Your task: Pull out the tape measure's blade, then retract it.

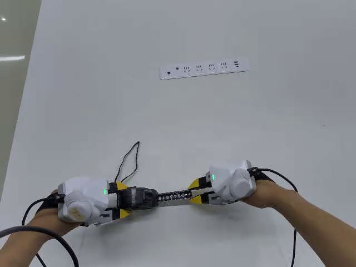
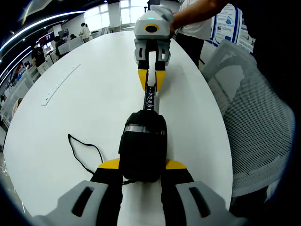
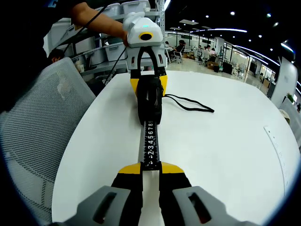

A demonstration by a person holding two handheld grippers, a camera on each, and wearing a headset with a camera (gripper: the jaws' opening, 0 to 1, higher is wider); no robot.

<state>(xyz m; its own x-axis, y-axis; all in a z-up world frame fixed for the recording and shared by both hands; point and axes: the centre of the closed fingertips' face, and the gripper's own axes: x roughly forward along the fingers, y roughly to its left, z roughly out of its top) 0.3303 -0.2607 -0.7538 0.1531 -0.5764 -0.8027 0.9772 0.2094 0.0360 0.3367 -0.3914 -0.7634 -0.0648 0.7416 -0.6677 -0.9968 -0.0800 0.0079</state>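
A black tape measure case [image 1: 139,198] [image 2: 143,146] [image 3: 149,100] sits near the table's front edge, with my left gripper [image 1: 123,199] [image 2: 141,165] shut on it. Its blade [image 1: 174,196] [image 2: 150,99] [image 3: 150,143], black with white numbers, runs a short way to the right. My right gripper [image 1: 196,191] [image 3: 150,168] is shut on the blade's end. A black wrist cord [image 1: 127,161] [image 2: 84,155] [image 3: 190,103] trails from the case across the table.
A white power strip [image 1: 203,69] [image 2: 59,85] [image 3: 277,153] lies flat at the far side of the white table [image 1: 222,128]. A mesh chair [image 2: 254,117] [image 3: 42,127] stands beside the table's edge. People work at desks in the background.
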